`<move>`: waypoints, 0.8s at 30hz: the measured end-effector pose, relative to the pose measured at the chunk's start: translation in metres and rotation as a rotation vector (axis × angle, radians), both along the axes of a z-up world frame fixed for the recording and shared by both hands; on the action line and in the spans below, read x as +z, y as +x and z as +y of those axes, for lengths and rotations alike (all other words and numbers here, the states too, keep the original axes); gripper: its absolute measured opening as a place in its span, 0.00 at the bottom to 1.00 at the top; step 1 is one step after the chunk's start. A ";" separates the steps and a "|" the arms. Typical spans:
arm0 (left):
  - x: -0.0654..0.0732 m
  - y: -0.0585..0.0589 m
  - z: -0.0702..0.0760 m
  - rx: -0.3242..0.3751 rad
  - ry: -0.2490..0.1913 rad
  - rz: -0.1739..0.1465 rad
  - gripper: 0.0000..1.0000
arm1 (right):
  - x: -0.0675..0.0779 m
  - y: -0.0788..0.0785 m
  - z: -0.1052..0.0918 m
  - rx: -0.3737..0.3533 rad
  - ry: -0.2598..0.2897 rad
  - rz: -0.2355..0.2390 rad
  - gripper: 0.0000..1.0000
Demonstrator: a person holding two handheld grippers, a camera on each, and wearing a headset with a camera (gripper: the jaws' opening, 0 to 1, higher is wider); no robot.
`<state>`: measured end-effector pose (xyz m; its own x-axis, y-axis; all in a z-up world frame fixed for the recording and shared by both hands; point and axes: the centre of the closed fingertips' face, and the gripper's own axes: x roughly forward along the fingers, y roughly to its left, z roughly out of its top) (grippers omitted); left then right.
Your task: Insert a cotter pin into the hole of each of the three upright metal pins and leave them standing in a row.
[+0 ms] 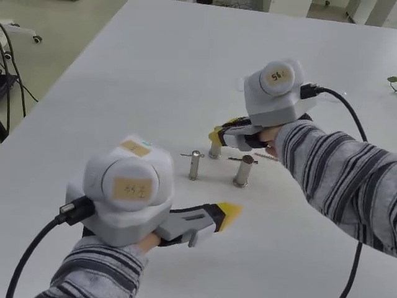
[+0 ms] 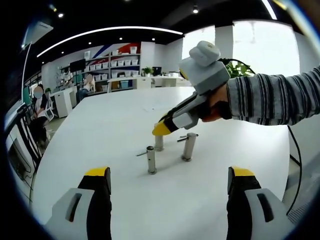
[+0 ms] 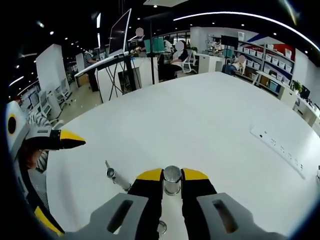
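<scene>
Your white workbench (image 1: 155, 74) takes up most of the head view.

Your left gripper (image 1: 224, 214) hangs above it at 7 o'clock in that view. A tan sticker (image 1: 131, 188) on it reads "55", followed by a mark too blurred to read. In the left gripper view its jaws stand spread wide with nothing between them.

Your right gripper (image 1: 216, 135) reaches in from 2 o'clock, and its round sticker (image 1: 278, 76) reads "56". The right gripper view looks straight down the jaws, which are closed snugly against both sides of the gripped pin (image 3: 172, 180). You cannot tell whether that pin's hole is filled.

The right gripper view also gives you a white power strip (image 3: 277, 145) lying on the bench at 3 o'clock, and desks with seated people at 12. The left gripper view gives you shelves of bins (image 2: 107, 64) at 11 o'clock.

All three metal pins stand upright, close together near the centre of the head view. From the middle pin (image 1: 194, 164), the gripped pin is at 2 o'clock and the right pin (image 1: 244, 171) is at 3.

A cotter pin (image 1: 186, 154) crosses the top of the middle pin, and a second cotter pin (image 1: 232, 159) crosses the top of the right pin.

A thin metal sliver (image 1: 267, 156) lies flat on the bench just beyond the right pin.
</scene>
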<state>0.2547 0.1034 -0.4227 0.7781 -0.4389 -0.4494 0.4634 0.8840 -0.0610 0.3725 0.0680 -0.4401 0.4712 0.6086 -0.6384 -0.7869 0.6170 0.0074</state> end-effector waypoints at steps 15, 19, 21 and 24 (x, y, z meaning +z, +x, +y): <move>-0.001 -0.003 -0.009 -0.040 0.020 -0.005 0.96 | -0.001 -0.013 -0.077 -0.078 -0.058 0.003 0.08; -0.001 -0.004 -0.010 -0.043 0.020 -0.004 0.96 | -0.001 -0.020 -0.092 -0.082 -0.062 0.006 0.08; -0.002 -0.004 -0.010 -0.044 0.022 -0.003 0.96 | -0.001 -0.025 -0.098 -0.083 -0.061 0.008 0.08; -0.002 -0.004 -0.010 -0.046 0.021 -0.002 0.96 | -0.001 -0.025 -0.108 -0.080 -0.063 0.011 0.08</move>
<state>0.2508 0.0931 -0.4245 0.7584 -0.4647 -0.4570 0.5037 0.8629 -0.0416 0.3479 -0.0397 -0.4414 0.5094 0.5281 -0.6795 -0.7354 0.6771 -0.0251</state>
